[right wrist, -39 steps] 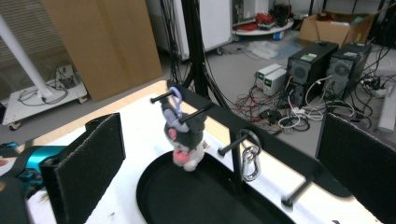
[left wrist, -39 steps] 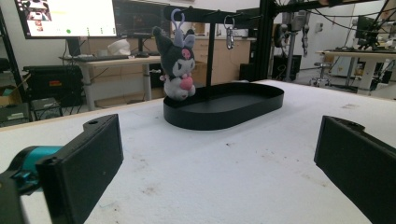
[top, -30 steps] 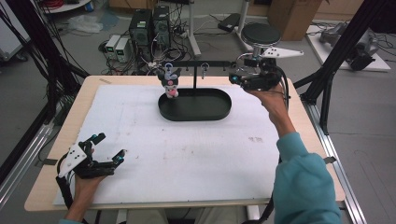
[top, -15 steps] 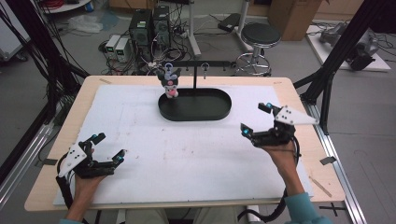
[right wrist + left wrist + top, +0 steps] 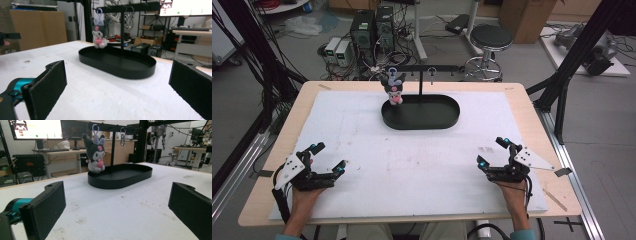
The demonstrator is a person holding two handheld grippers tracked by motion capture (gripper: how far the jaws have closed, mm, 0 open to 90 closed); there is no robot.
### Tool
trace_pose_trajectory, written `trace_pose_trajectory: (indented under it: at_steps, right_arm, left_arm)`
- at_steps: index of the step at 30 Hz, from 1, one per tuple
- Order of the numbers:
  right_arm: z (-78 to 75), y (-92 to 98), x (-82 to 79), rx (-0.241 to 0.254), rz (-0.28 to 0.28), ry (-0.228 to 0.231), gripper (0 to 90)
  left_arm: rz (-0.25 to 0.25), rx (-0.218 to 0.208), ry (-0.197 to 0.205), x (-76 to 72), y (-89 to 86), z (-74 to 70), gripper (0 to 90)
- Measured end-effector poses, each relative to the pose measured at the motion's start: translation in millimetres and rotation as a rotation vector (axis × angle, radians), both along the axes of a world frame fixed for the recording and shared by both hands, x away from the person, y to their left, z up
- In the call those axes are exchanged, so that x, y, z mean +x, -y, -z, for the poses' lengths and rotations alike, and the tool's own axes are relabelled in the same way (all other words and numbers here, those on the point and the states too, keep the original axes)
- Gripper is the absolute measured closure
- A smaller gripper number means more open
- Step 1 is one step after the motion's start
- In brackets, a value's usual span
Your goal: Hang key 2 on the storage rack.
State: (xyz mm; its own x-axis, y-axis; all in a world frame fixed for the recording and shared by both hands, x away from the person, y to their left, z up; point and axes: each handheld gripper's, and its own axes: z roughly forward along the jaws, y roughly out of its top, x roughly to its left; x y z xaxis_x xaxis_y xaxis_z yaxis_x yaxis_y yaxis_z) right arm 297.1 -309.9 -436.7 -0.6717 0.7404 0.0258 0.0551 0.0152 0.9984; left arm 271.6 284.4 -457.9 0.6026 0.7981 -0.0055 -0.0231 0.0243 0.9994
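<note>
No text, label, brand or number can be read in any view. The monitor (image 5: 36, 128) at the upper left of the left gripper view shows a bright page with small coloured marks — too blurred to make out any words. A second screen (image 5: 186, 7) at the upper right of the right gripper view is likewise a pale window with tiny dots, nothing legible. In the high view, faint dark marks (image 5: 486, 149) lie on the white mat at centre right — they could be print, but they are too small to tell.
</note>
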Motion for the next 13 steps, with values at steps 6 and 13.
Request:
trace_pose_trajectory:
  at_steps: [6,13]
  right_arm:
    - [15.0,0.5,-1.9,-0.01,0.016,-0.004,0.6]
    - [18.2,1.0,-0.8,-0.008,0.018,-0.018,0.7]
  left_arm:
    - [-0.001,0.001,0.0,0.0,0.0,0.0,1.7]
    - [-0.014,0.0,0.002,-0.7,0.4,0.1,1.7]
